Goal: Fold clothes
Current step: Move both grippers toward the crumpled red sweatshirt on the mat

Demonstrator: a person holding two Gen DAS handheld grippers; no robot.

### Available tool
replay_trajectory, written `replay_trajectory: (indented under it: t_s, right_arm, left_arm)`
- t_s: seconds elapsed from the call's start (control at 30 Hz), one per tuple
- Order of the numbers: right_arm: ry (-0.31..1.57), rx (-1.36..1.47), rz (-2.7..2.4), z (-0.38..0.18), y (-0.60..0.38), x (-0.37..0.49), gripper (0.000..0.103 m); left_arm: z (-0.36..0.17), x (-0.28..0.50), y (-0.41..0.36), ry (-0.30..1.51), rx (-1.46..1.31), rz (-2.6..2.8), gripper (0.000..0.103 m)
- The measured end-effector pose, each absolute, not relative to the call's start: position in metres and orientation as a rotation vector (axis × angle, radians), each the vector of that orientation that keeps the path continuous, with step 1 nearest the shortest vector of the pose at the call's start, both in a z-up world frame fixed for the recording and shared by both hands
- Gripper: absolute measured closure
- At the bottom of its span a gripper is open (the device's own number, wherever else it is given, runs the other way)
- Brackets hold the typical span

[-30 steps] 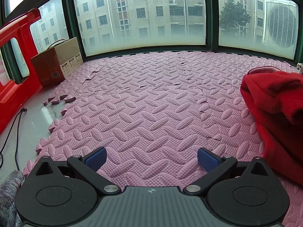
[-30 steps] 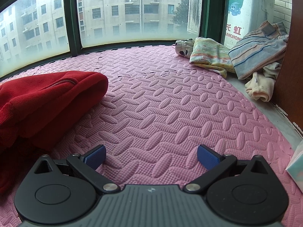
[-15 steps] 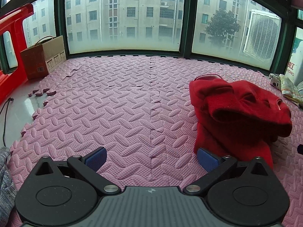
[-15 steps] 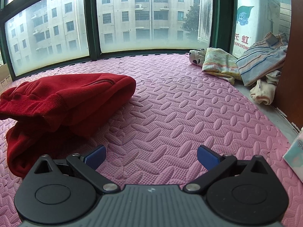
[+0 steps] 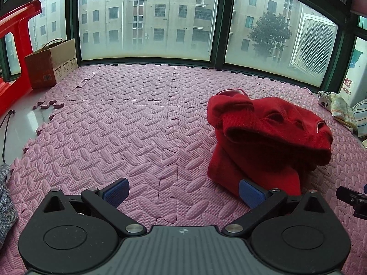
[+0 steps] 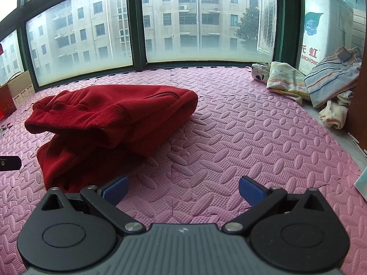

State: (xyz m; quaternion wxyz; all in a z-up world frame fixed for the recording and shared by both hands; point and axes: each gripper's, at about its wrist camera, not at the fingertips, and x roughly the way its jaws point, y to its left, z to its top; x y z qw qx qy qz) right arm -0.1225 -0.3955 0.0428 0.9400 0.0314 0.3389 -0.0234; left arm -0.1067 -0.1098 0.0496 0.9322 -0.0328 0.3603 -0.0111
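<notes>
A red knitted garment [image 5: 268,137] lies folded in a thick bundle on the pink foam mat [image 5: 128,123], ahead and to the right in the left wrist view. In the right wrist view the same red garment [image 6: 110,116] sits ahead and to the left. My left gripper [image 5: 182,193] is open above bare mat, its right pad just in front of the bundle's near edge. My right gripper [image 6: 182,192] is open too, with nothing between its fingers, its left pad near the bundle's lower corner. The right gripper's tip shows at the left view's right edge.
A cardboard box [image 5: 51,63] and a red plastic frame [image 5: 13,52] stand at the back left by the windows. A pile of other clothes [image 6: 305,84] lies at the back right. A grey knit cloth [image 5: 5,197] sits at the near left, with a cable [image 5: 5,128] on bare floor.
Both grippers have drawn back from the red garment, which now shows whole and farther off in each view. Both stay open throughout.
</notes>
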Motion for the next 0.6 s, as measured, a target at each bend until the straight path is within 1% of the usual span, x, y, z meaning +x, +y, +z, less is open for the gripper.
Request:
replay_trajectory:
  t_s: [0.6]
  right_arm:
    - [0.69, 0.063, -0.004, 0.048, -0.384, -0.126, 0.0]
  left_arm:
    - [0.047, -0.108, -0.118, 0.786, -0.068, -0.04, 0.0]
